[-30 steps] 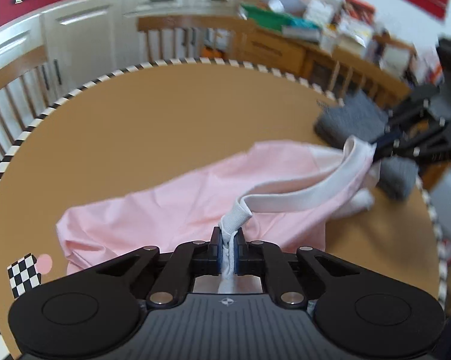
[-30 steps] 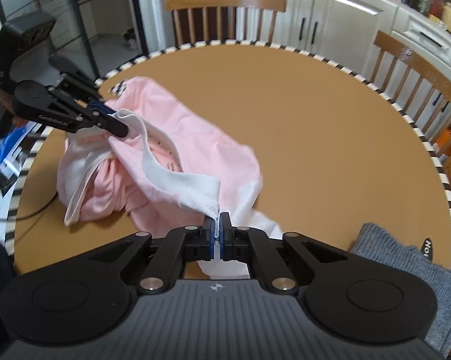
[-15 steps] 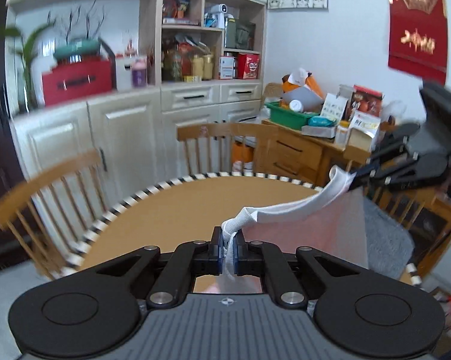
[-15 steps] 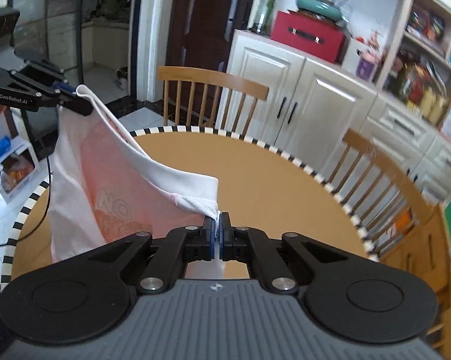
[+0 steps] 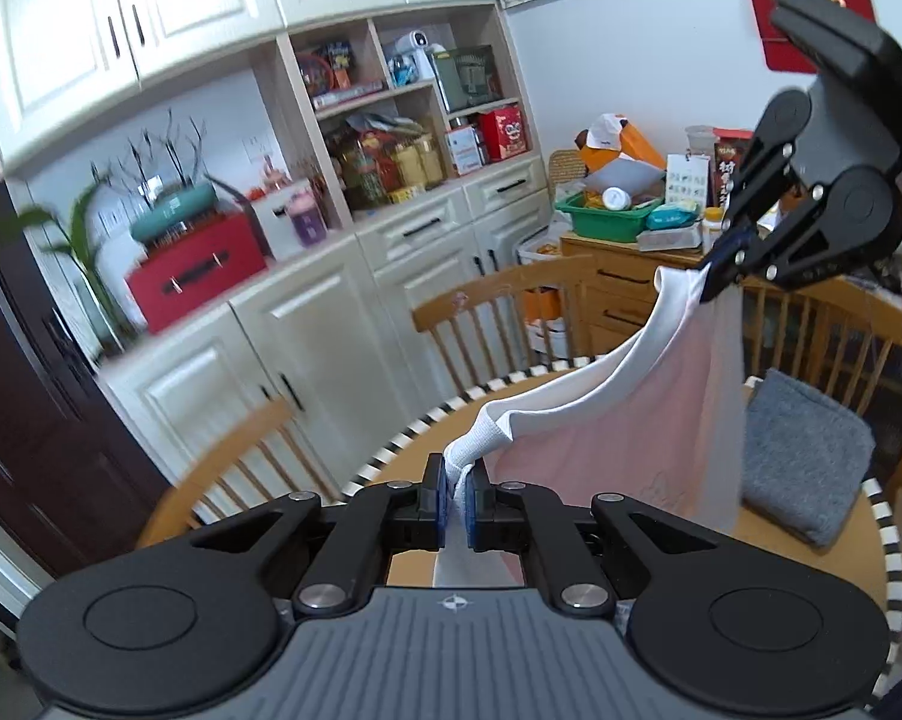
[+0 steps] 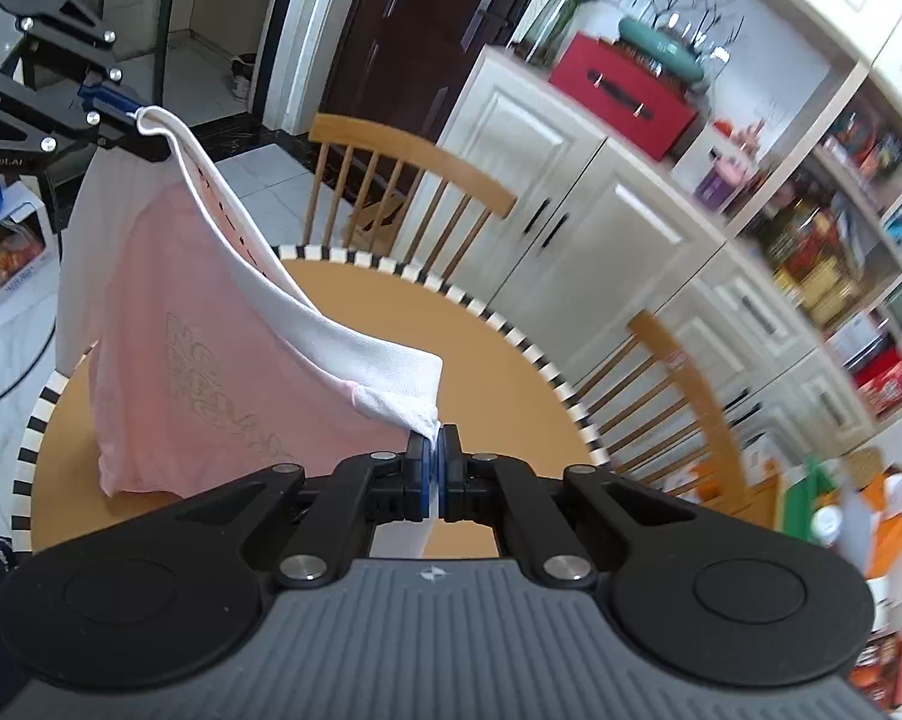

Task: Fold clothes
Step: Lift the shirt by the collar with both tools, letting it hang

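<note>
Pink garment (image 5: 643, 420) w/ white waistband (image 6: 331, 336) hangs stretched btwn both grippers above round bench (image 6: 499, 372). Left gripper (image 5: 457, 495): jaws pinching one waistband end. Right gripper (image 6: 433, 456): jaws pinching the other end. Grey folded cloth (image 5: 805, 456) lies on bench beside garment.
</note>
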